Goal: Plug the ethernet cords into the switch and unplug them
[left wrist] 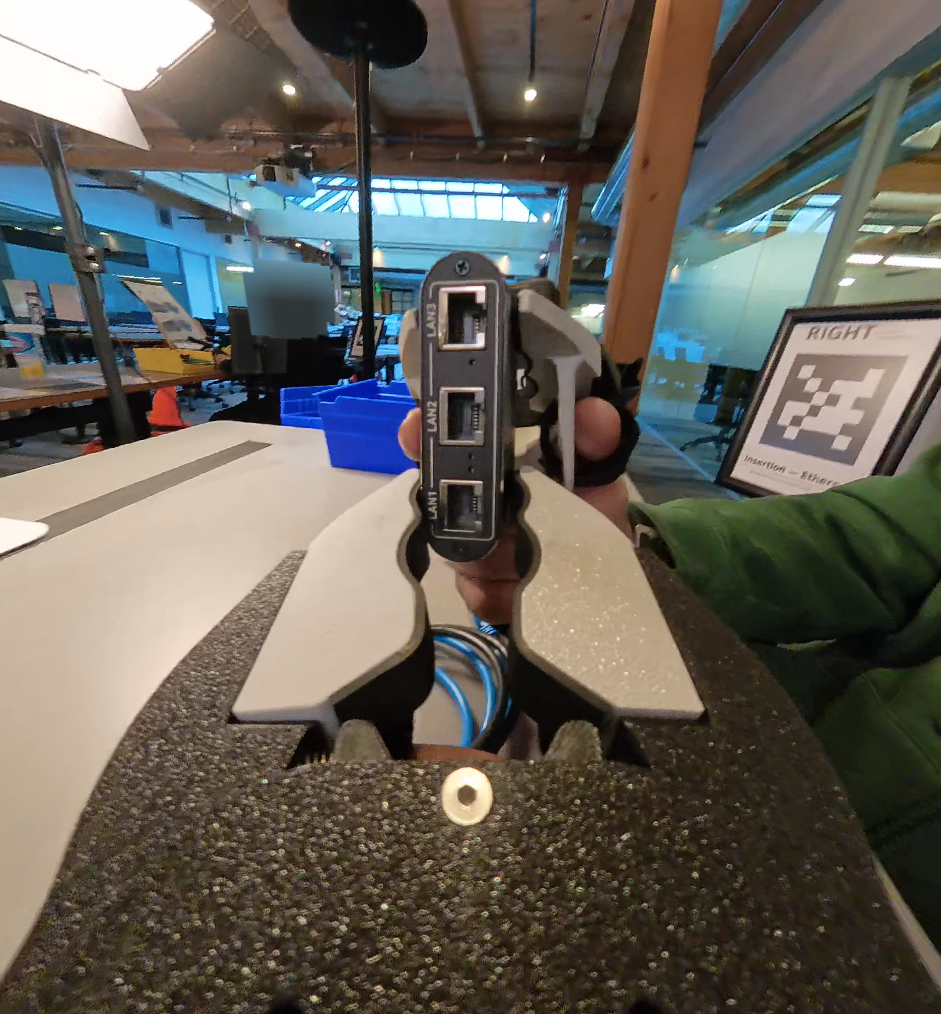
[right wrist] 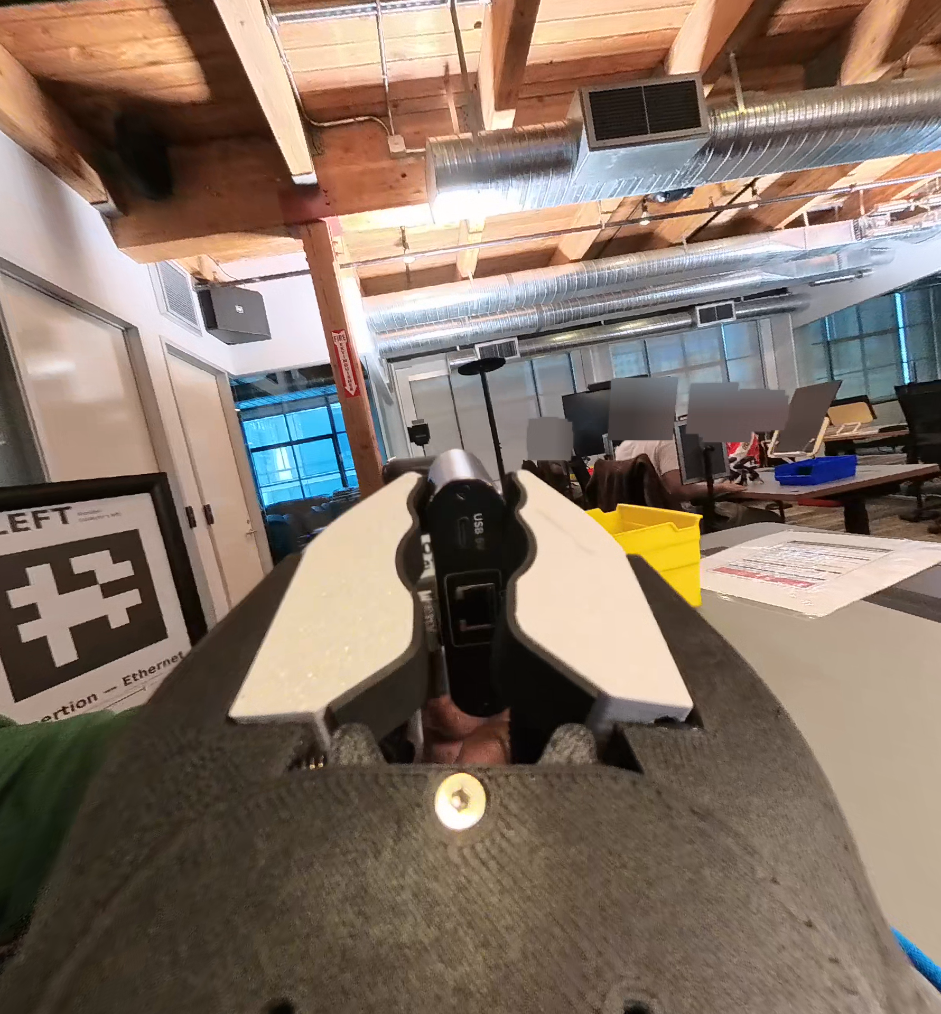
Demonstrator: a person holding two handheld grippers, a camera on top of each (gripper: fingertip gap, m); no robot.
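Black switch (left wrist: 463,411) clamped between both grippers, left (left wrist: 465,527) and right (right wrist: 468,548); ports empty; cords (left wrist: 471,675) unplugged, all plugging remains.

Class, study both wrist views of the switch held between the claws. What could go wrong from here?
1. Both the left claw and the right claw appear clamped on the switch, so neither is free for the blue cord seen below. A careless release could drop the switch.
2. The left claw pinches only the switch's lower end, so the switch may pivot under plug-in force.
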